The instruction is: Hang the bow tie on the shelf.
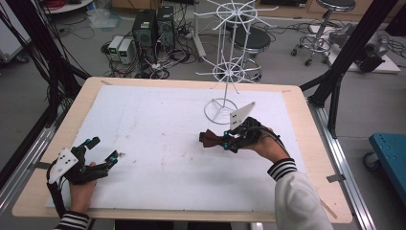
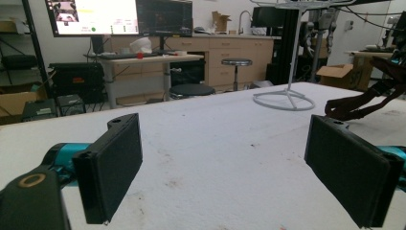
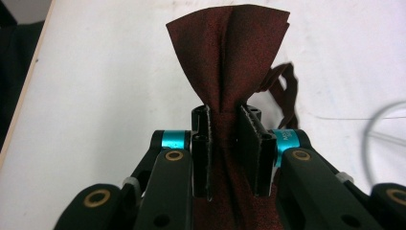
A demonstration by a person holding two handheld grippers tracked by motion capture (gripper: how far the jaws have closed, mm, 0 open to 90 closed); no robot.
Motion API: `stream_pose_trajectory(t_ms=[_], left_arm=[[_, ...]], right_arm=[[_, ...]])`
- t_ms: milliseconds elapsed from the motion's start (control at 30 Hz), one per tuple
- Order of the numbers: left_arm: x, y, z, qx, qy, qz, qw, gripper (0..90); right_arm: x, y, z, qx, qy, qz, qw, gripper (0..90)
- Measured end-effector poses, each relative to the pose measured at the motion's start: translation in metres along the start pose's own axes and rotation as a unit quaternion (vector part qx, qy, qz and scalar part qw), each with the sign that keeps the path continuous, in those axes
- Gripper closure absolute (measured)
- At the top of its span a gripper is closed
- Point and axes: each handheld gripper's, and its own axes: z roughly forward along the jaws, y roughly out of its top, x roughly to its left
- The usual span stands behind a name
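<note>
A dark red cloth bow tie point(image 3: 230, 57) is pinched at its middle between the jaws of my right gripper point(image 3: 232, 148), with one wing fanning out past the fingertips. From above, the bow tie point(image 1: 209, 139) sticks out to the left of my right gripper point(image 1: 227, 141), right of the table's centre. In the left gripper view the bow tie point(image 2: 356, 106) shows far off at the right. My left gripper point(image 1: 102, 149) rests at the table's front left, jaws wide open with nothing between them. A white wire display stand point(image 1: 224, 62) rises at the back, just behind the right gripper.
A white sheet point(image 1: 158, 143) covers the wooden table point(image 1: 52, 158). The stand's ring base point(image 1: 220, 111) sits on the sheet at the back right of centre. Behind the table are computers, cables and stools on the floor.
</note>
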Motion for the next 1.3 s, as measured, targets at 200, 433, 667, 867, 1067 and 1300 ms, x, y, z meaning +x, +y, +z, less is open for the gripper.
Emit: stream_pose_trajectory(t_ms=[200,433,667,867,1067,1300], left_arm=[[0.0,0.0,0.0,-0.001,0.001,0.0,1.0,13.2],[0.0,0.0,0.0,0.0,0.0,0.0,1.0,13.2],[0.0,0.0,0.0,-0.001,0.001,0.0,1.0,13.2],[0.0,0.0,0.0,-0.001,0.0,-0.001,1.0,13.2],[0.0,0.0,0.0,-0.001,0.0,-0.001,1.0,13.2],[0.0,0.0,0.0,-0.001,0.0,-0.001,1.0,13.2]], right_arm=[[0.001,0.0,-0.014,-0.031,-0.026,0.008,0.9991,76.3],[0.001,-0.001,-0.029,-0.071,-0.055,0.021,0.9957,76.3],[0.003,-0.001,-0.043,-0.113,-0.091,0.033,0.9889,76.2],[0.004,-0.002,-0.053,-0.138,-0.108,0.047,0.9834,76.3],[0.004,-0.004,-0.06,-0.162,-0.123,0.062,0.9772,76.3],[0.003,-0.006,-0.071,-0.206,-0.147,0.08,0.964,76.2]])
